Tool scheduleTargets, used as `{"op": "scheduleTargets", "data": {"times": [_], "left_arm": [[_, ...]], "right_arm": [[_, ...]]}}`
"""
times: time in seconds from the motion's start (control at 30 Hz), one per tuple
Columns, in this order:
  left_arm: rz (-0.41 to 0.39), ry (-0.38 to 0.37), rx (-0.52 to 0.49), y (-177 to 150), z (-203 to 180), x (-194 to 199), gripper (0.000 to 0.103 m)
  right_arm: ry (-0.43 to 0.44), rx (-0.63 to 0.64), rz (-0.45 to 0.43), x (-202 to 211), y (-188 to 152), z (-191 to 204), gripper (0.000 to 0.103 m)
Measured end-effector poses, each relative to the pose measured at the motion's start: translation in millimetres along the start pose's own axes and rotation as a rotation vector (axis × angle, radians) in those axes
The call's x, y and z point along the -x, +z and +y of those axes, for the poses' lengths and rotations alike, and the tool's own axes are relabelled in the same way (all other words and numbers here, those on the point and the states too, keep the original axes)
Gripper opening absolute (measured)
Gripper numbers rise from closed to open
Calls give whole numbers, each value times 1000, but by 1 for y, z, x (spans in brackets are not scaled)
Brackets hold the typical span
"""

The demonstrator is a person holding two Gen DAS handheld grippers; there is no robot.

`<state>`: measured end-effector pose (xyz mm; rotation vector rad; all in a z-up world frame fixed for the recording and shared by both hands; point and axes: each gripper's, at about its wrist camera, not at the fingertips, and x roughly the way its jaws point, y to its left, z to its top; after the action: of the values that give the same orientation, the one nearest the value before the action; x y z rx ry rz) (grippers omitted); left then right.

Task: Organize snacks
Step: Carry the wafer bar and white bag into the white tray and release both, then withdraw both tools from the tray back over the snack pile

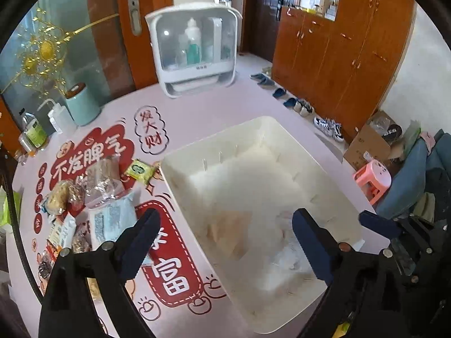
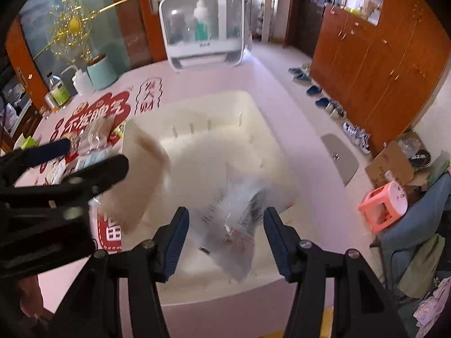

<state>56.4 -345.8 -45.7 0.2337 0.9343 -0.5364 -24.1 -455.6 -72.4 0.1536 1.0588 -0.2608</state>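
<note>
A white plastic bin (image 1: pixel 318 157) stands on the pink printed table. My left gripper (image 1: pixel 225 219) hangs open and wide over the bin's left side, nothing between its pads. Below it a blurred tan packet (image 1: pixel 228 231) lies loose in the bin. A pile of snack packets (image 1: pixel 93 197) sits on the table left of the bin. In the right wrist view my right gripper (image 2: pixel 227 215) is open above the bin (image 2: pixel 197 98). A blurred clear-and-white packet (image 2: pixel 236 225) is between its fingers, untouched by the pads. The tan packet (image 2: pixel 149 183) blurs near the bin's left wall, beside the left gripper (image 2: pixel 97 152).
A white cabinet with bottles (image 1: pixel 194 48) stands at the table's far edge. A teal cup (image 1: pixel 81 104), a squeeze bottle (image 1: pixel 56 118) and a green-labelled bottle (image 1: pixel 33 132) line the far left. On the floor to the right are shoes (image 1: pixel 327 125), a cardboard box (image 1: pixel 369 143) and a pink stool (image 1: pixel 372 177).
</note>
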Motion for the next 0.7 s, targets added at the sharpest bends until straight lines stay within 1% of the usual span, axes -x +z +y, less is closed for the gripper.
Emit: {"op": "scheduleTargets", "data": {"times": [0.03,0.07,0.13,0.23,0.33,0.5,0.7], "left_arm": [[-4,5,-1,0,2,3,96],[-8,12,0,-1,4,6,96],[-25,29,11,-4,10,15,96],[-44,27,30,-9,17,27,96],[-55,22,54,-15,28,36,96],[-89,39,102,-27,53,53,96],[-107,97,124,-42,86,77,96]], "right_arm": [[-4,8,-8,2,-3,2,73],[-6,16,-14,4,-5,4,80],[4,29,-20,7,-5,9,80],[16,28,-18,11,-4,16,80],[24,15,-25,16,-3,22,80],[24,-10,-38,26,-5,32,80],[26,-61,-58,37,-4,45,80]]}}
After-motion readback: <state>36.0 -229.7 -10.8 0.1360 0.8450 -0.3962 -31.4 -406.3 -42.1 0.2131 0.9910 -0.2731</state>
